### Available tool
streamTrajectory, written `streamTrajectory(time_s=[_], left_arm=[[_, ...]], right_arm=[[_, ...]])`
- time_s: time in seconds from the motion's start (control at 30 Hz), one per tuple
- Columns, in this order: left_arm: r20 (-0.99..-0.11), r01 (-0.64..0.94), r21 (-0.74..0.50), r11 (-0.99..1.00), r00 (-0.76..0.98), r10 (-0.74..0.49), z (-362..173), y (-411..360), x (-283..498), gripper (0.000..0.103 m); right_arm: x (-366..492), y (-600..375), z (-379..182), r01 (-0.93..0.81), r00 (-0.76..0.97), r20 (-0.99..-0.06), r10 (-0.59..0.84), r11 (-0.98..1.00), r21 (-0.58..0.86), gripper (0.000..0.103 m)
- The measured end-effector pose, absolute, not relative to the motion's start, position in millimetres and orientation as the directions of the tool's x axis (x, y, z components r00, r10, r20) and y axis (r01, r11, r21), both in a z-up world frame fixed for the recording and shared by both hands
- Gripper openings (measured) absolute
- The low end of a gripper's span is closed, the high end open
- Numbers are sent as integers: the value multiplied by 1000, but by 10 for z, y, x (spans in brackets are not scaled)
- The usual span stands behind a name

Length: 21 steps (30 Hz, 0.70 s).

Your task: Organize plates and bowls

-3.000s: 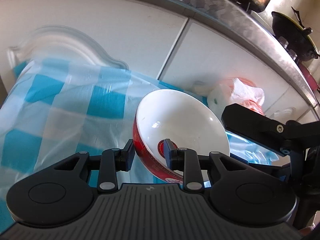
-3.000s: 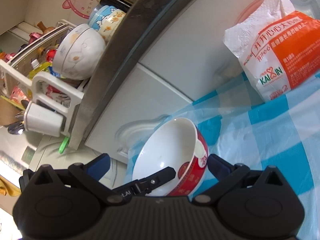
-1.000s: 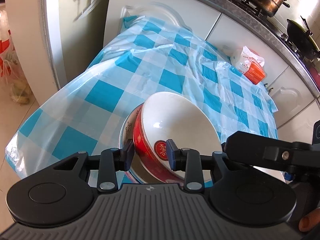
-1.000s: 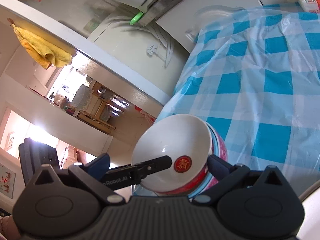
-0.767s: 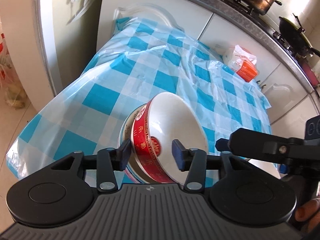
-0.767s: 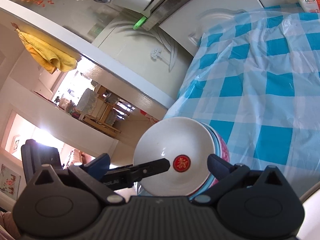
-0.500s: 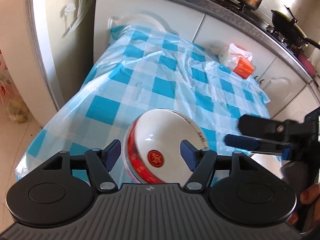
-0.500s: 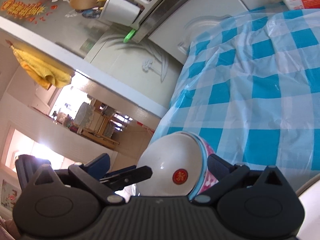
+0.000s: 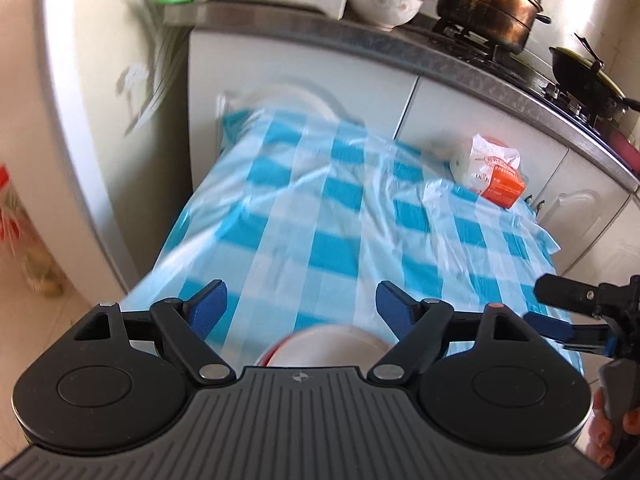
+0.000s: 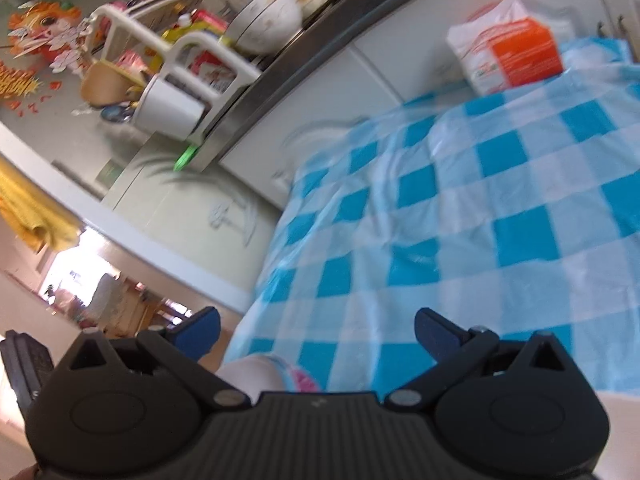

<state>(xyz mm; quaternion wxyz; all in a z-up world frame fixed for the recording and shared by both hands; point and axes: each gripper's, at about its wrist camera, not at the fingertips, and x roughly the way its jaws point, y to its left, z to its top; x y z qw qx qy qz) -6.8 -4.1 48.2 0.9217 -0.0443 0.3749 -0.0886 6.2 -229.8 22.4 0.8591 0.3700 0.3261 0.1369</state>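
The left gripper [image 9: 298, 300] has let go of the white-inside, red-walled ceramic bowl [image 9: 328, 344]: a second ago its jaws were clamped on the rim, and now they are opening, already spread wide with nothing between them. The bowl sits low in the left wrist view, just under the gripper's body, nested on the stack at the near edge of the desk covered in blue-and-white checked plastic cloth [image 9: 340, 216]. In the right wrist view only a sliver of the stack [image 10: 276, 374] shows (a pink-patterned outer wall can be made out beneath the white one).

The right gripper [image 10: 318, 330] also has its jaws apart and empty, pointing across the cloth toward the white-and-orange paper packet [image 10: 510, 50] by the cabinets.

That reads as one bowl stacked and released. No other loose plate or bowl shows on the cloth, so the next item probably lies outside these views.
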Motion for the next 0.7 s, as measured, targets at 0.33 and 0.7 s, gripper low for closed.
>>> streamTrajectory(time_s=[0.33, 0.7], left_arm=[[-654, 219, -169, 961, 705, -275, 410, -496, 145, 103], [-549, 344, -149, 927, 751, -367, 223, -744, -69, 103]], right_arm=[[-57, -2566, 248, 97, 841, -478, 255, 796, 597, 102], [-279, -2583, 234, 157, 903, -424, 67, 867, 472, 102]])
